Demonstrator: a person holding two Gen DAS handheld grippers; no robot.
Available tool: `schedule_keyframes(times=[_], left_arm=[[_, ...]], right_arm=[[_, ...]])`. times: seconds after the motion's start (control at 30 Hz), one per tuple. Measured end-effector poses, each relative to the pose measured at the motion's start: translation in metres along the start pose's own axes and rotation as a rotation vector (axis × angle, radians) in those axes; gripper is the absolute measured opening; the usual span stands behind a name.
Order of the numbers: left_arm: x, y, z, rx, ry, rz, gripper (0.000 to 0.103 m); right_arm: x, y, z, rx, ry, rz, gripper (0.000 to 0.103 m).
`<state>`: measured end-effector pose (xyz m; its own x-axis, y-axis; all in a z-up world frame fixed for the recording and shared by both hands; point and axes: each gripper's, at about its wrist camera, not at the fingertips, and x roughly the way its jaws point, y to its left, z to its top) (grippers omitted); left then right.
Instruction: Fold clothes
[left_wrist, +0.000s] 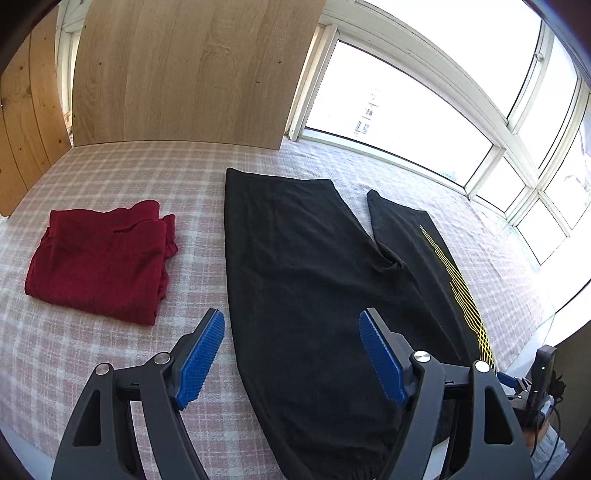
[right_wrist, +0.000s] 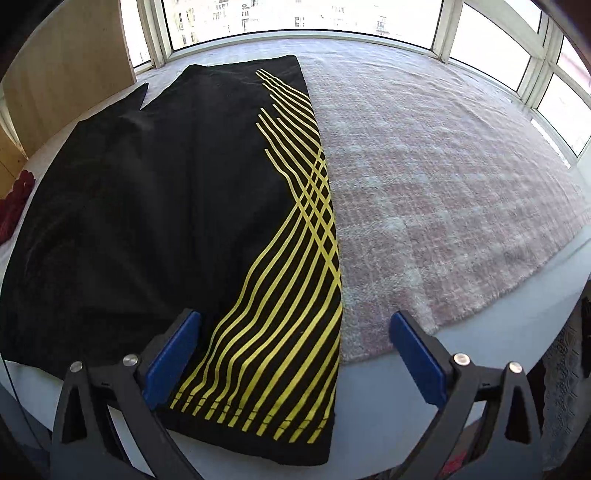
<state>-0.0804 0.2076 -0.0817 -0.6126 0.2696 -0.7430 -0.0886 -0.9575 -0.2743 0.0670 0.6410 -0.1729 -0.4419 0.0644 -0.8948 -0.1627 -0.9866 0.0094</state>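
Note:
Black shorts (left_wrist: 306, 266) with yellow stripes lie spread flat on the pink checked blanket (left_wrist: 110, 350), legs pointing away. My left gripper (left_wrist: 291, 332) is open above the shorts' left waist edge, holding nothing. In the right wrist view the shorts (right_wrist: 155, 206) show their yellow-striped side (right_wrist: 295, 295). My right gripper (right_wrist: 295, 332) is open over the striped right waist corner, holding nothing. The waistband's near edge is partly hidden under the gripper bodies.
A folded dark red garment (left_wrist: 99, 258) lies on the blanket to the left of the shorts. A wooden board (left_wrist: 192, 70) stands at the far edge. Windows (left_wrist: 406, 110) run along the right. The blanket (right_wrist: 443, 184) extends right of the shorts.

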Motion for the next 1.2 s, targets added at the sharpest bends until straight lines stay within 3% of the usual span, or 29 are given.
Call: schedule_keyframes(times=[0.07,0.23,0.37,0.47,0.57,0.63,0.73,0.83,1.03,1.2], left_arm=[[-0.002,-0.003,-0.005,-0.013,0.006,0.032,0.074],[-0.005,-0.015,-0.024,-0.059,-0.008,0.052,0.074],[0.008,-0.031,-0.046,-0.055,-0.025,0.046,0.074],[0.032,-0.038,-0.051,0.008,-0.007,0.148,0.074],[0.043,-0.023,-0.054,-0.032,0.004,0.256,0.074],[0.044,-0.011,-0.06,-0.072,0.017,0.276,0.074],[0.045,-0.004,-0.071,-0.066,0.033,0.282,0.074],[0.049,-0.01,-0.086,-0.017,0.061,0.28,0.074],[0.054,-0.02,-0.102,0.002,0.109,0.221,0.074],[0.054,-0.028,-0.105,0.056,0.116,0.247,0.074]], right_arm=[[-0.003,0.0,0.002,-0.015,0.015,-0.003,0.101],[-0.019,0.02,0.009,-0.101,-0.08,0.055,0.101],[-0.002,0.013,0.0,-0.117,-0.051,0.07,0.103],[-0.014,-0.005,-0.001,-0.101,-0.071,0.103,0.103],[-0.021,-0.03,-0.011,-0.071,-0.076,0.104,0.103],[-0.021,-0.047,-0.019,-0.042,-0.062,0.111,0.103],[-0.016,-0.046,-0.029,-0.06,-0.055,0.122,0.103],[-0.008,-0.04,-0.035,-0.068,-0.061,0.077,0.103],[-0.002,-0.037,-0.036,-0.021,-0.037,0.038,0.103],[-0.008,-0.036,-0.032,-0.021,-0.075,0.041,0.103]])
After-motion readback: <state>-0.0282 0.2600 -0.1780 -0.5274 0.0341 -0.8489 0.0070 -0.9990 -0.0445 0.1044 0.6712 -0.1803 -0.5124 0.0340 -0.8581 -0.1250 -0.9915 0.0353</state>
